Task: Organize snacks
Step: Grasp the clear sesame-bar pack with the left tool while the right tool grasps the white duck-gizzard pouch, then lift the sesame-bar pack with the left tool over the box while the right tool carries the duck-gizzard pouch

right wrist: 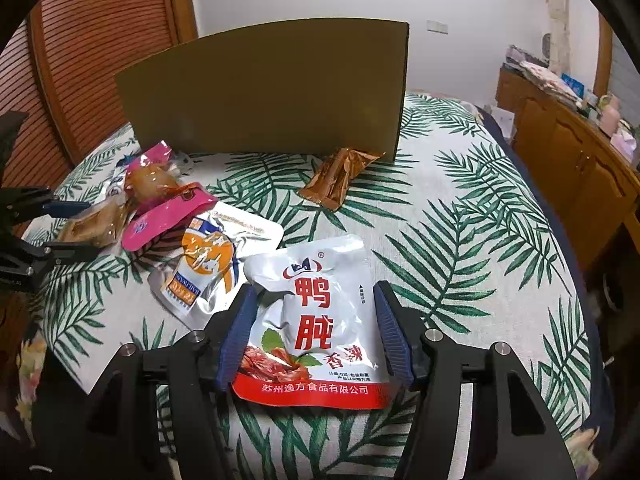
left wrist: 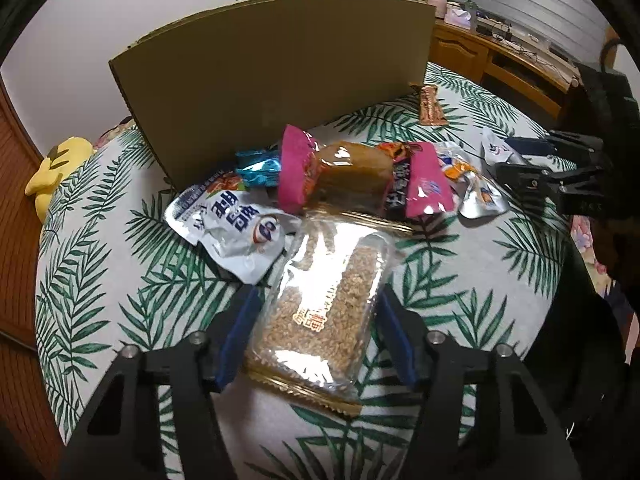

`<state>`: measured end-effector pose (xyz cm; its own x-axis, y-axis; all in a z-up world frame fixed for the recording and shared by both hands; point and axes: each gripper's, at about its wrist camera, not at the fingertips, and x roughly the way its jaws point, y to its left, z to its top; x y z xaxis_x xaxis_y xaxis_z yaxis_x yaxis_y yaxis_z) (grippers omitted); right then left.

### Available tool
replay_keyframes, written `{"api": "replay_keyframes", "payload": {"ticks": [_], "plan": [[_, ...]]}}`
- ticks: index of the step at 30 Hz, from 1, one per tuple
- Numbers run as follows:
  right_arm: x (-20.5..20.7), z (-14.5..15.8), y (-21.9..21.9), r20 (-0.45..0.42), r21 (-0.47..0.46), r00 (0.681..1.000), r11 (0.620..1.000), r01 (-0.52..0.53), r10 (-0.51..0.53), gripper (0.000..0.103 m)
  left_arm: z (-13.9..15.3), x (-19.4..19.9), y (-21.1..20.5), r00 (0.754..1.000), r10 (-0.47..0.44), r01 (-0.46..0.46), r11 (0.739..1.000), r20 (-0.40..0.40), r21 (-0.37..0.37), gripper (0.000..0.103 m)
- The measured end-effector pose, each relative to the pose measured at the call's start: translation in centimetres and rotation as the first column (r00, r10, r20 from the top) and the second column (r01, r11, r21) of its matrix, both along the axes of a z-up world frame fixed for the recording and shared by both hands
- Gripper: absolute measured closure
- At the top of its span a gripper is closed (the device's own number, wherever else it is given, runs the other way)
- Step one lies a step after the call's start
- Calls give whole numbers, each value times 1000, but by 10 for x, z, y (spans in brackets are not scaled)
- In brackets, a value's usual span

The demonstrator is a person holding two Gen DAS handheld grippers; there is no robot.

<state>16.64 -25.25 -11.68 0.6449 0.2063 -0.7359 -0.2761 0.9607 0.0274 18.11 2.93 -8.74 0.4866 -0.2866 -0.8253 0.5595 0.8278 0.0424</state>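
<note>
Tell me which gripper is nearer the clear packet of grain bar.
Left. The left gripper straddles the grain bar packet, fingers open either side; the right gripper is off to its right, around the silver pouch.

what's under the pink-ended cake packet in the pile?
The pink-ended cake packet lies on top of the pile: a blue foil wrapper and a dark orange-topped packet poke out beneath it. Whatever else lies directly under its middle is covered.
</note>
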Motion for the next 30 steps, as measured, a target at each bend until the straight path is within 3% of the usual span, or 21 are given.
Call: {"api": "replay_keyframes", "payload": {"ticks": [5, 10, 15, 19, 30], "plan": [[-3, 1, -3, -16, 3, 1000, 1000, -21, 21, 43, 1, -9, -1, 1000, -4, 4, 1000, 2, 0, 49], [-2, 0, -1, -18, -18, 999, 999, -27, 27, 42, -1, -1, -3, 1000, 20, -21, 1000, -14, -12, 40], [1, -1, 2, -20, -38, 999, 999, -36, 36, 40, -2, 3, -5, 999, 30, -30, 999, -13, -28, 40], [1, -1, 3, -22, -37, 999, 999, -36, 35, 40, -2, -1, -5, 1000, 16, -16, 998, -10, -55, 56], [1, 2, -6, -33, 18, 998, 999, -51, 52, 48, 3, -19, 10, 995, 96, -91, 982, 23, -166, 60]]}}
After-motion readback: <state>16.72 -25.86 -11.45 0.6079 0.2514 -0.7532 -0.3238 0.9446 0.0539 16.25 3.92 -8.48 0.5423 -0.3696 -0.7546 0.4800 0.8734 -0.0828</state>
